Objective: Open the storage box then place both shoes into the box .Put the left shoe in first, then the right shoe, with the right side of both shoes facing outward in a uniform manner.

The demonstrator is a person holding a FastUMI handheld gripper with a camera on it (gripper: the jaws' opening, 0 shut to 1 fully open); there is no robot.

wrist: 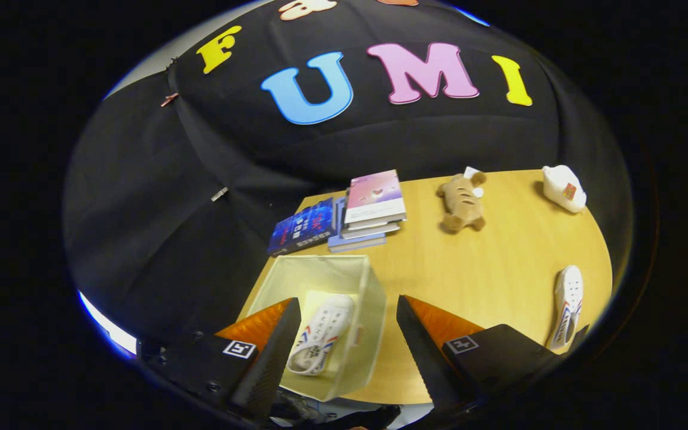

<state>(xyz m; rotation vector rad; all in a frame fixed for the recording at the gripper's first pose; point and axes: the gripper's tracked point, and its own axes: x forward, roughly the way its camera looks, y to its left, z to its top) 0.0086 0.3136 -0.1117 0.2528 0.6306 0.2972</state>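
A clear storage box (pixel 374 298) stands open on the wooden table (pixel 487 269), between and just ahead of my fingers. Inside it lies one white shoe (pixel 320 340) with red and blue stripes, resting on its side. A second white shoe (pixel 566 304) lies on the table, off to the right beyond the right finger. My gripper (pixel 347 349) hovers above the box, open, with nothing held between its fingers.
A stack of books (pixel 368 209) and a dark blue book (pixel 303 228) lie past the box. A brown plush toy (pixel 462 203) and a white object (pixel 564 188) sit further back on the table. The table's left edge runs beside the box.
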